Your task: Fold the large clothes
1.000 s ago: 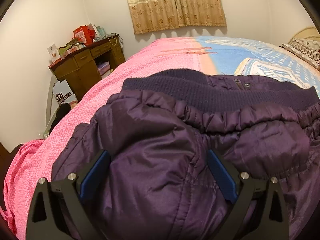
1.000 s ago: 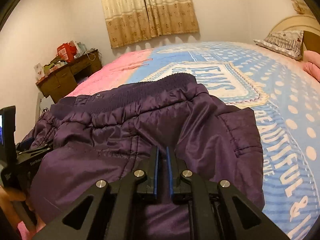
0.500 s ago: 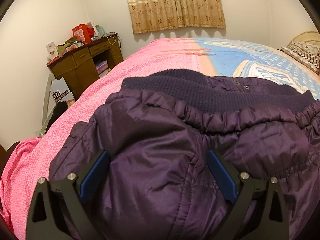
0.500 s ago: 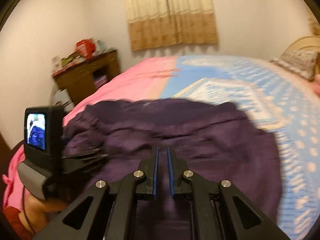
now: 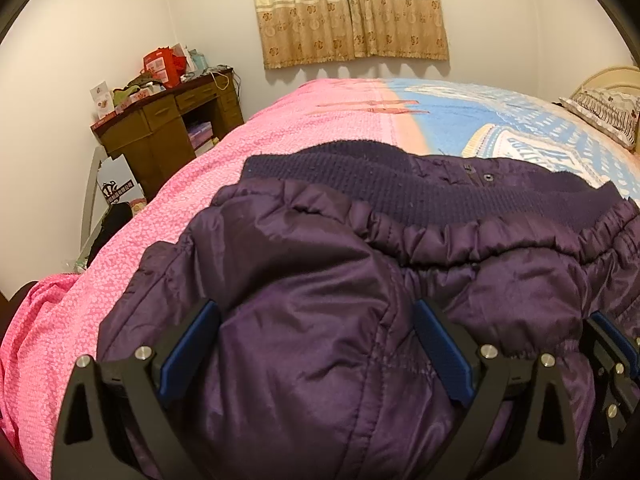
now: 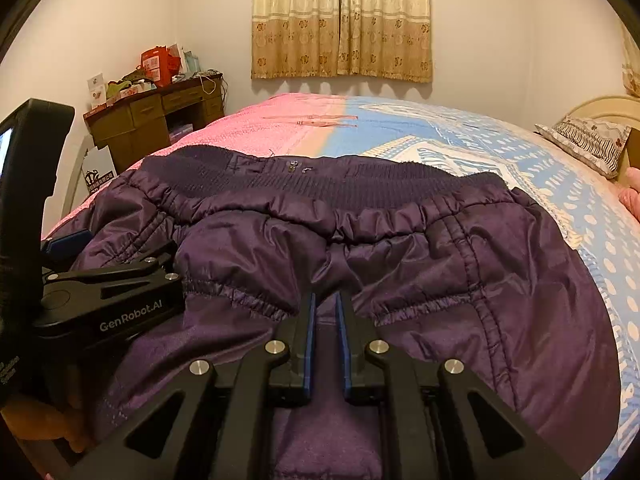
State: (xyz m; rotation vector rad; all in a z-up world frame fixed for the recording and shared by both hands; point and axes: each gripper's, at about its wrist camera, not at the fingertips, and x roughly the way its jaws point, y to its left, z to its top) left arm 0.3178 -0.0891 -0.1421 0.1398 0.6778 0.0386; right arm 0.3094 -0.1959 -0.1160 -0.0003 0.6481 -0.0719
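On the bed (image 6: 500, 152), spread over the pink and blue cover, the purple padded jacket (image 6: 400, 248) is shown with its ribbed hem (image 6: 320, 184) farthest away. A puffed bulge of it is straddled by the wide-spread left gripper (image 5: 316, 344); whether it is pinched cannot be told. The right gripper (image 6: 325, 312), nearly closed, holds nothing visible. A firm bite on the near edge is advisable before folding.

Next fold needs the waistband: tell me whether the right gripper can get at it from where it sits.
Probably yes: the right gripper, nearly shut, rests on the purple jacket; only bare fabric lies before the ribbed waistband.
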